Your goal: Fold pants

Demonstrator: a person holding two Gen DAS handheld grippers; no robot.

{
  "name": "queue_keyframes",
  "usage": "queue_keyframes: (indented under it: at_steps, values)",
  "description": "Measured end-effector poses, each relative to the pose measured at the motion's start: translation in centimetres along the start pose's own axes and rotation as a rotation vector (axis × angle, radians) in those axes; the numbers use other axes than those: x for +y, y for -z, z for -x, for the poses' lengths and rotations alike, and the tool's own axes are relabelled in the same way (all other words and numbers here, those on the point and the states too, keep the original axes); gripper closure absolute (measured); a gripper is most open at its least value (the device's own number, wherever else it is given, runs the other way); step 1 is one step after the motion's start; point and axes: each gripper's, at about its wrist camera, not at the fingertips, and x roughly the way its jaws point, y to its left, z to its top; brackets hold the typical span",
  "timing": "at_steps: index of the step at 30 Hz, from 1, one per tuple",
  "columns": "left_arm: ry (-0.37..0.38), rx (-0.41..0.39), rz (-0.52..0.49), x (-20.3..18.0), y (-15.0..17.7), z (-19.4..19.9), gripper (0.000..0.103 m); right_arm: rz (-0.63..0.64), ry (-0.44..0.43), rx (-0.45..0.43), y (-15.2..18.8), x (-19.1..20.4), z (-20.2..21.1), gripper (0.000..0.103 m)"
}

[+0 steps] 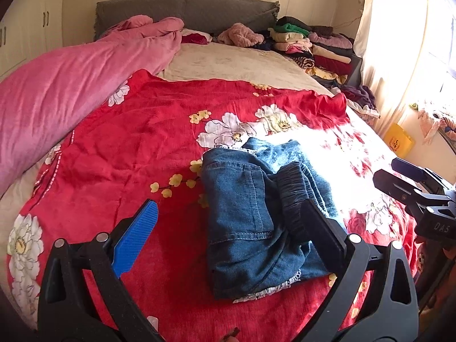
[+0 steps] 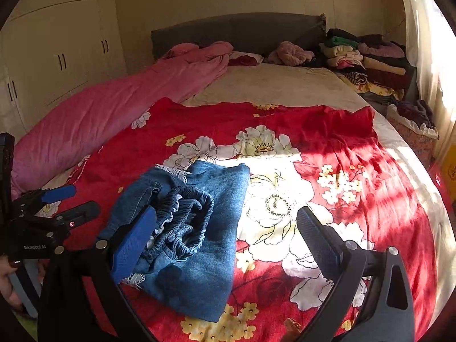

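Blue denim pants (image 1: 242,208) lie in a folded bundle on the red floral blanket (image 1: 136,131), with the dark elastic waistband bunched on top and white lace hems showing. My left gripper (image 1: 230,205) is open above the bundle, and its black finger overlaps the waistband edge. In the right wrist view the pants (image 2: 205,245) sit left of centre. My right gripper (image 2: 226,211) is open, its blue pad just in front of the waistband and its black finger over the blanket. Each gripper shows in the other's view: right gripper (image 1: 397,173), left gripper (image 2: 74,201). Neither holds cloth.
A pink duvet (image 1: 57,91) lies along the left side of the bed. Stacks of folded clothes (image 1: 310,45) stand at the back right by the grey headboard (image 1: 185,8). A curtain (image 1: 399,57) and a yellow box (image 1: 399,139) are at the right, a wardrobe (image 2: 57,51) at the left.
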Motion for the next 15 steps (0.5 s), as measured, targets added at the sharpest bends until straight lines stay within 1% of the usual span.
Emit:
queue_keyframes:
  at_steps: [15]
  values:
    - [0.002,-0.047,-0.02,-0.9,0.5,3.2,0.009,0.008,-0.015,-0.057,0.4,1.0,3.8,0.005]
